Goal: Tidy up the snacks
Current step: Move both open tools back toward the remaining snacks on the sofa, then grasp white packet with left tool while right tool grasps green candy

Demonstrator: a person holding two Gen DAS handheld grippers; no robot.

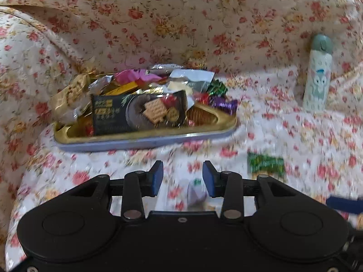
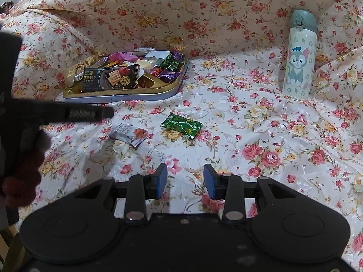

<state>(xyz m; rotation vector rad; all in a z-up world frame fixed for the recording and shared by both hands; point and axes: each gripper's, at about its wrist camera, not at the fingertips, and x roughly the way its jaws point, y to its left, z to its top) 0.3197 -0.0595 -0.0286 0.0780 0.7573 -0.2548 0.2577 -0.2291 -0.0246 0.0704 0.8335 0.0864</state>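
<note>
Just now both grippers are hanging open and empty. Left gripper is hovering nearest the white wrapper, lying at its six o'clock; green candy is sitting at two o'clock.

The left gripper was a matte black plastic body with two round discs, silver pivot pins and blue rubber fingertip pads. The right gripper looked the same, slightly dusty near its central screw.
</note>
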